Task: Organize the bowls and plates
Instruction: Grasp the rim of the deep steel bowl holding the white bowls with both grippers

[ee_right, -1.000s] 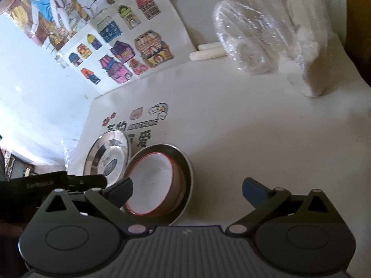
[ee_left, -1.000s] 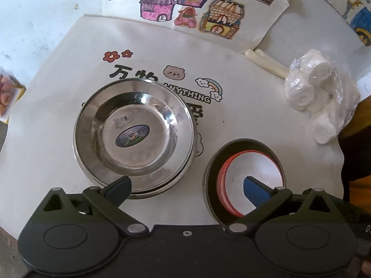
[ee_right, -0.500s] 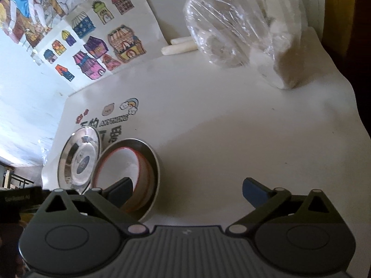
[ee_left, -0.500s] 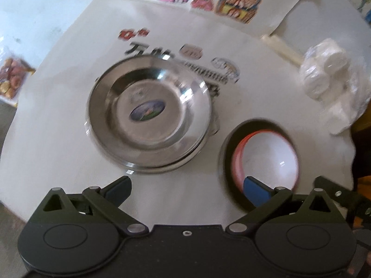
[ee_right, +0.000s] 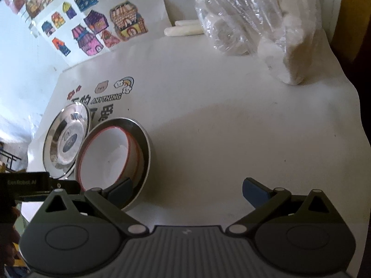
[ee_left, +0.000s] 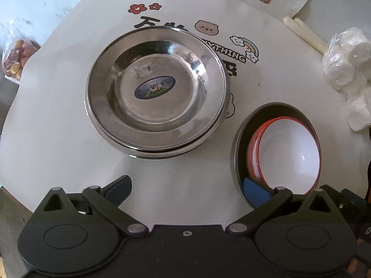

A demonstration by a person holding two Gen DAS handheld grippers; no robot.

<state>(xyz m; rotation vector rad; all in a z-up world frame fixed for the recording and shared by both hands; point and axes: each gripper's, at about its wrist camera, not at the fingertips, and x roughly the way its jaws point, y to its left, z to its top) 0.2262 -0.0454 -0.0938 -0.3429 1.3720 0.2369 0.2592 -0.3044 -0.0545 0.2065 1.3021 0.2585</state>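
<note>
A stack of shiny steel plates [ee_left: 157, 88] with an oval sticker in the middle rests on the white mat. To its right a steel bowl [ee_left: 241, 139] holds nested white bowls with red rims [ee_left: 289, 148]. My left gripper [ee_left: 187, 188] is open, hovering near the table's front edge, its right fingertip over the steel bowl's near rim. In the right wrist view the steel plates [ee_right: 67, 141] and the steel bowl [ee_right: 143, 139] with the white bowls [ee_right: 109, 155] lie at left. My right gripper [ee_right: 187, 190] is open and empty over bare mat, its left finger beside the bowl.
A clear plastic bag of white rolls [ee_right: 255, 23] and two white sticks [ee_right: 183, 29] sit at the back right. A sheet of coloured house drawings [ee_right: 97, 27] lies at the back. A bag of snacks [ee_left: 16, 55] rests off the mat's left edge.
The left gripper has come closer to the dishes and lower, so plates and bowls look larger. The right gripper has shifted slightly; both stay open.
</note>
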